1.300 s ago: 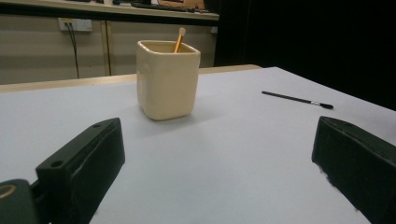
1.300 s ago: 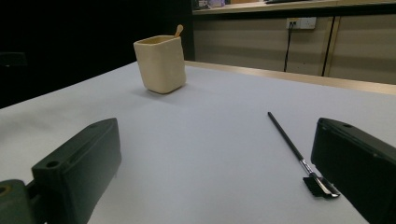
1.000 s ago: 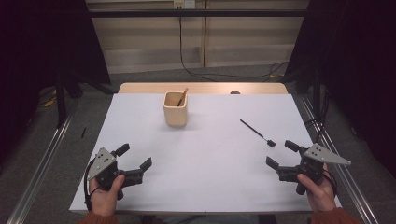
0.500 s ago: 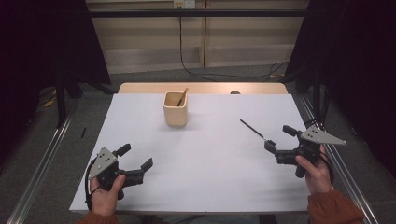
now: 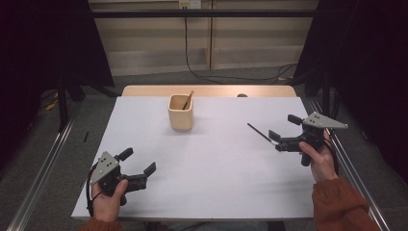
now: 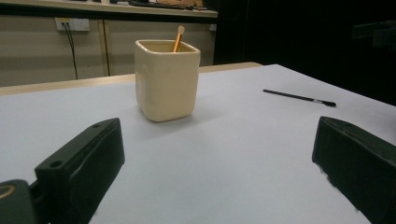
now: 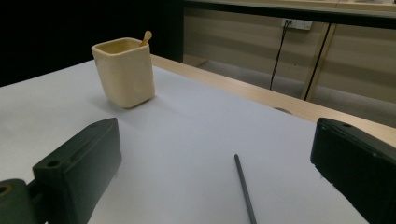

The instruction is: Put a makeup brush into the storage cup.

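Jaws of the right gripper (image 5: 280,131) stand wide apart over the near end of the thin black stick (image 5: 261,134), which lies flat near the right edge of the tabletop (image 5: 221,183). Close to the near left corner, the left gripper (image 5: 138,162) is spread wide and holds nothing. A cream cup (image 5: 181,112) with a wooden stick (image 5: 187,99) in it stands toward the far edge.
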